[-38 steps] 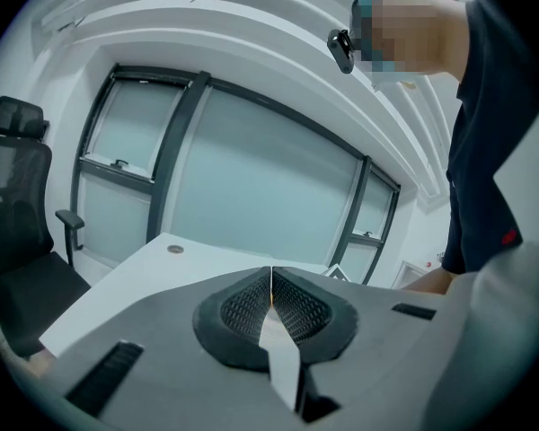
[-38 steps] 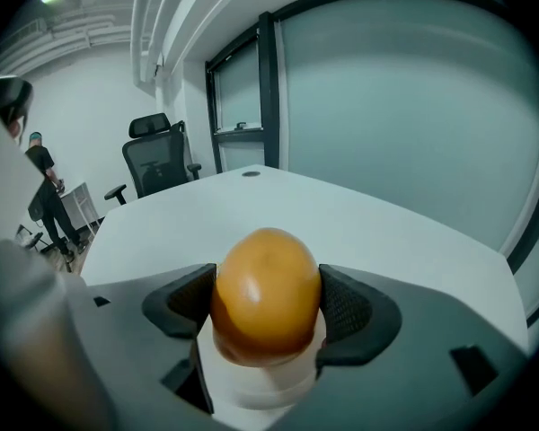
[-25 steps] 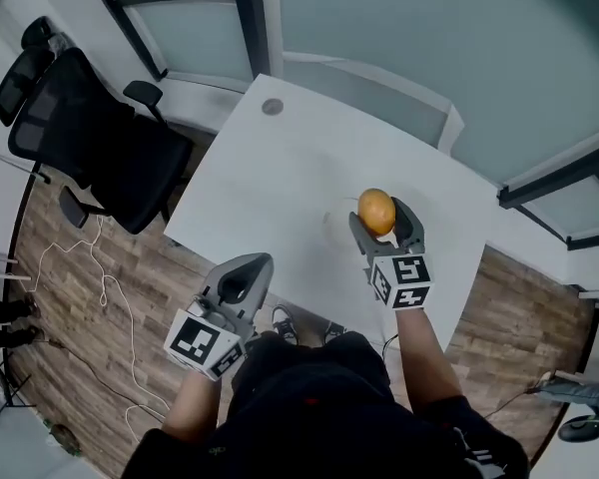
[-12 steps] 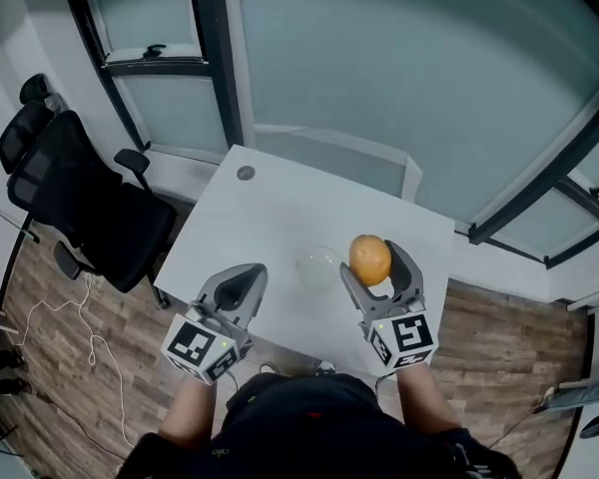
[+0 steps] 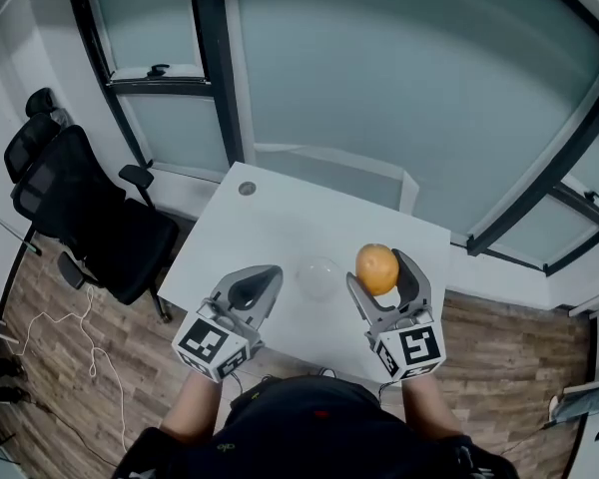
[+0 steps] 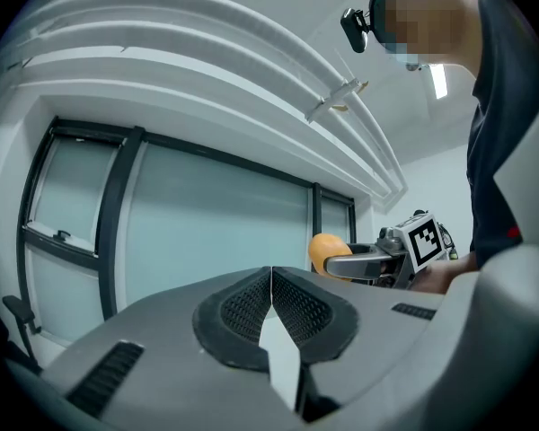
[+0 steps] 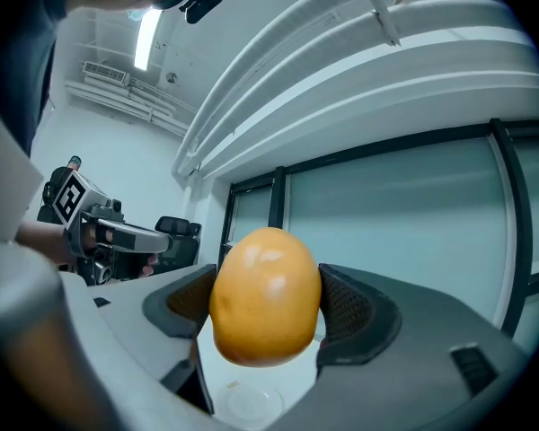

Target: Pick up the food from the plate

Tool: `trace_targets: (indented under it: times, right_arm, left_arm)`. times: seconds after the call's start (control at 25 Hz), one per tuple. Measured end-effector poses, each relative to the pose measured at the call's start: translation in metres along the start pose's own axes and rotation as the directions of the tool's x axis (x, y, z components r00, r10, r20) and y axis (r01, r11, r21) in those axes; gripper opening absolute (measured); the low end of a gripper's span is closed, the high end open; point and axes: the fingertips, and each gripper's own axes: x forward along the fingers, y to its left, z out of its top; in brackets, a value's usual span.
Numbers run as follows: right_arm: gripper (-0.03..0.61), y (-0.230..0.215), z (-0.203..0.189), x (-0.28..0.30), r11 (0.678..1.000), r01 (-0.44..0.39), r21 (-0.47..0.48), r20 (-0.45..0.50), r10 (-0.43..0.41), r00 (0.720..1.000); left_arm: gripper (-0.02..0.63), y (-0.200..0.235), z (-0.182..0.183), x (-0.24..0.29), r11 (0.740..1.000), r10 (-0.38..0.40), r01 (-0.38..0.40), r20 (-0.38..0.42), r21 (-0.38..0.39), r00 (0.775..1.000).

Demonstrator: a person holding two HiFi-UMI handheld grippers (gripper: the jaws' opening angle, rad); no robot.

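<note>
R claw is clamped on the orange fruit, one mesh pad on each flank. Fruit bulges out well past both pads, top and bottom. It hangs in the air above the clear plate and a bit to the right of it. Plate itself is bare, so pickup looks done, pending a safe carry.

L claw: jaws pressed together, nothing btwn them. It floats left of the plate, on my side of it.

Risks, as I judge them:
- Skin looks smooth and glossy and the shape is rounded, so contact is prob. small. Any easing of squeeze or a quick wrist tilt could let it squirt out.
- If dropped it lands on or beside the plate, likely rolls across the white table and over the edge on my side of the plate.
- Squeezing harder to compensate might bruise it.
- L claw is closed, so no backup catch.
</note>
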Motion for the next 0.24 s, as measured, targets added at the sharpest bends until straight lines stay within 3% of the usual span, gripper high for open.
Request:
trace_targets:
  times: [0.24]
  right_arm:
    - [0.371,0.0018,0.0019,-0.0032,1.0,0.009,-0.002,0.002,-0.009,1.0]
  left_arm:
    - [0.023,-0.001,-0.0001,-0.0019,1.0,-0.008,0.008,0.007,0.007,1.0]
